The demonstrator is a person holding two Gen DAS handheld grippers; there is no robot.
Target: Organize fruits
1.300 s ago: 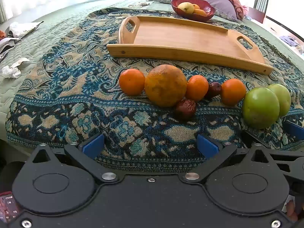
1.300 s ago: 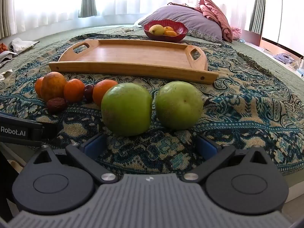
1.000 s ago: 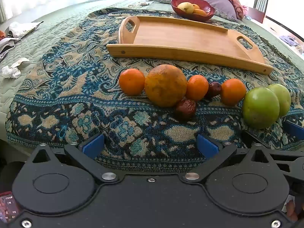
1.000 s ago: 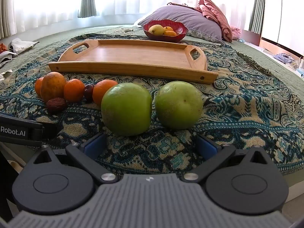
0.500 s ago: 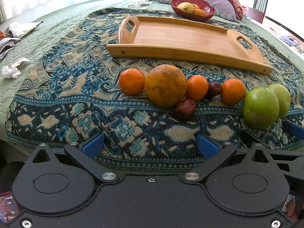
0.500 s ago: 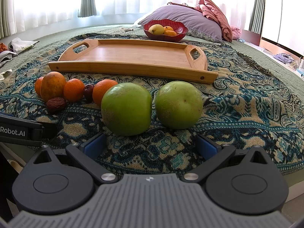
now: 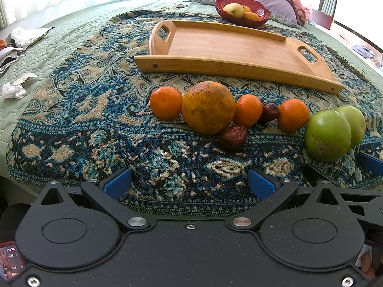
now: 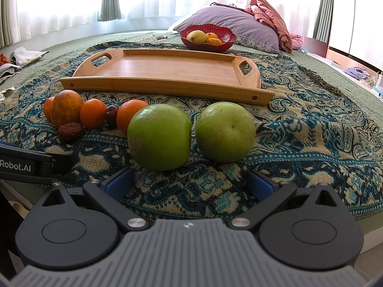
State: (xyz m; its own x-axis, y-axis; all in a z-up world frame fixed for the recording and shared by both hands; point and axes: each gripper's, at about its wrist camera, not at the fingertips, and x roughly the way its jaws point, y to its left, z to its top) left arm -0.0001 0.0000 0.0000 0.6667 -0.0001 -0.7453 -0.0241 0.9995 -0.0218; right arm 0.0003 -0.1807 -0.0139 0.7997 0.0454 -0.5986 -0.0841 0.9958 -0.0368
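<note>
Here our left gripper (image 7: 189, 184) is spread wide and empty, with the big mottled round orange (image 7: 208, 107) just ahead of it. Our right gripper (image 8: 189, 184) gapes too, two round green apples (image 8: 160, 136) close ahead, the bare bamboo tray (image 8: 167, 68) beyond them.

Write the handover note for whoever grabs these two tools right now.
Left tool: open, empty, held short of the orange fruits.
Right tool: open, empty, facing the two green apples.
On the patterned blanket, in a row: large orange, three small oranges, two dark dried fruits, then the apples.
Wooden tray behind them holds nothing. Red bowl beyond it already has yellow and orange fruit.
Done: nothing moved yet.
Left: every fruit in the row, probably onto the tray.
</note>
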